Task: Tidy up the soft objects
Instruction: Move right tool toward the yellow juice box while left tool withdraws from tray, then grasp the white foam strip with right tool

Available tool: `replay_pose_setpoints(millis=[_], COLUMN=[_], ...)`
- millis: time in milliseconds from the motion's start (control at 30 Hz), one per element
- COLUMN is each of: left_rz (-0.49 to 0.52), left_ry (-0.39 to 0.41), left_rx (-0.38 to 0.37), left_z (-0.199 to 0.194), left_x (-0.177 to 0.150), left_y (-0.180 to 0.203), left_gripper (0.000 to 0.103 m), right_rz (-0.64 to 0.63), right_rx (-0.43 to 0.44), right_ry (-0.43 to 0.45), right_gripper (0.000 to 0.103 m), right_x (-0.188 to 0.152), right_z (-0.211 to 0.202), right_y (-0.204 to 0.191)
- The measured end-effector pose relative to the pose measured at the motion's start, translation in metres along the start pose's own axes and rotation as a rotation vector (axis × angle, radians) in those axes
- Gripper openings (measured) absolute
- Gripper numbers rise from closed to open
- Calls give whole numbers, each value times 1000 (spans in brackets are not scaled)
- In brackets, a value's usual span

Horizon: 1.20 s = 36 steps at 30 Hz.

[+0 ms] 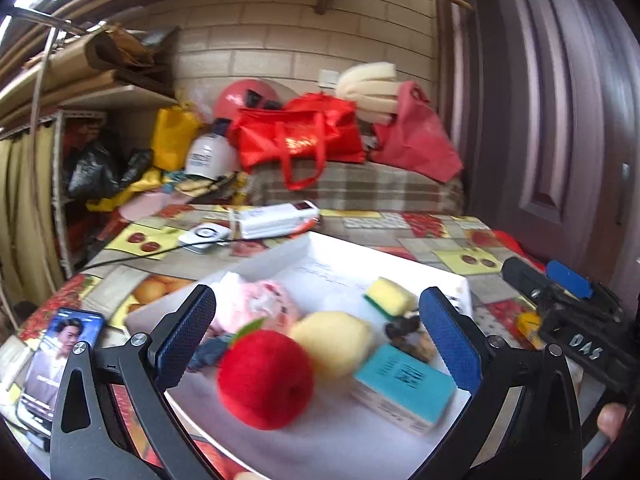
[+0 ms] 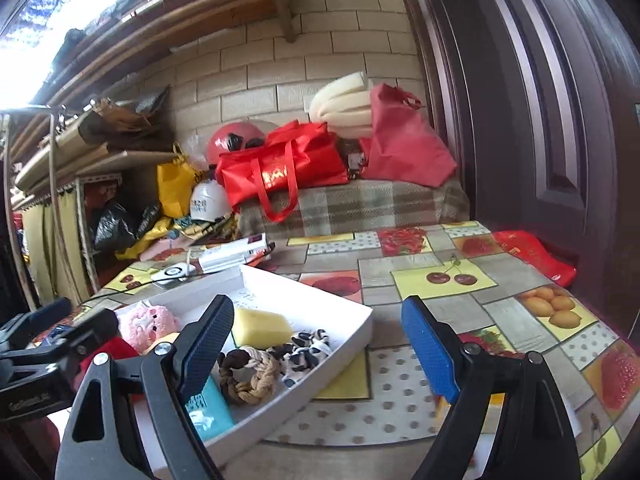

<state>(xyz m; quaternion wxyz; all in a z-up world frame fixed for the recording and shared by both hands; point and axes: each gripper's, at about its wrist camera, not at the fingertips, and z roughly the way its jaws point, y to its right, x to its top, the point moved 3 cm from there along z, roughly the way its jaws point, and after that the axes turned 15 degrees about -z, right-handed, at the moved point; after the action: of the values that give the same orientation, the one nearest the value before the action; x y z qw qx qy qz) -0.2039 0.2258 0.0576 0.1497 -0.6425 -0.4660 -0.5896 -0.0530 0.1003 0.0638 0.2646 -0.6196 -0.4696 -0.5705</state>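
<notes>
A white tray (image 1: 352, 444) lies on the fruit-print table and holds a red plush apple (image 1: 264, 380), a yellow plush fruit (image 1: 334, 344), a pink plush toy (image 1: 256, 306), a yellow-green sponge (image 1: 390, 296), a teal box (image 1: 404, 386) and dark scrunchies (image 1: 404, 330). My left gripper (image 1: 320, 344) is open above the tray, with the apple between its fingers. My right gripper (image 2: 320, 354) is open over the tray's right edge (image 2: 340, 354), near a braided rope ring (image 2: 248, 376), a black-and-white scrunchie (image 2: 306, 354) and the sponge (image 2: 260, 326).
A phone (image 1: 60, 364) lies at the table's left edge. A white remote-like box (image 1: 276, 220) and a white round device (image 1: 204, 236) with a cable lie behind the tray. Red bags (image 2: 280, 168) sit on a plaid-covered bench beyond. A dark door (image 2: 560, 120) stands at the right.
</notes>
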Motion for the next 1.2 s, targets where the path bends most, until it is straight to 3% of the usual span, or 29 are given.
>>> replay_pose_setpoints(millis=[133, 233, 367, 433, 500, 567, 733, 867, 1100, 1200], left_rz=[40, 61, 101, 118, 135, 147, 146, 150, 167, 173], left_ry=[-30, -54, -78, -84, -89, -98, -98, -89, -88, -99], left_rx=[-82, -133, -193, -204, -207, -208, -200, -183, -185, -198], left_z=[-2, -3, -7, -8, -8, -7, -7, -7, -10, -10], left_x=[-5, -10, -16, -17, -20, -21, -22, -23, -26, -28], left_y=[14, 24, 38, 43, 48, 52, 54, 54, 57, 61], left_gripper=[103, 103, 103, 103, 103, 103, 103, 103, 103, 103], right_rz=[-37, -85, -29, 7, -7, -60, -129, -324, -187, -99], right_rx=[-14, -55, -152, -237, -252, -232, -144, -110, 66, 160], right_ry=[63, 35, -134, -283, -425, -535, -575, -651, -705, -684], right_gripper=[86, 87, 87, 87, 87, 87, 87, 87, 87, 87], right_x=[-1, -3, -19, -33, -48, -64, -72, -84, -108, -114], right_z=[-25, -29, -15, 4, 26, 48, 66, 67, -9, -41], right_y=[22, 48, 117, 159, 182, 191, 177, 153, 163, 162])
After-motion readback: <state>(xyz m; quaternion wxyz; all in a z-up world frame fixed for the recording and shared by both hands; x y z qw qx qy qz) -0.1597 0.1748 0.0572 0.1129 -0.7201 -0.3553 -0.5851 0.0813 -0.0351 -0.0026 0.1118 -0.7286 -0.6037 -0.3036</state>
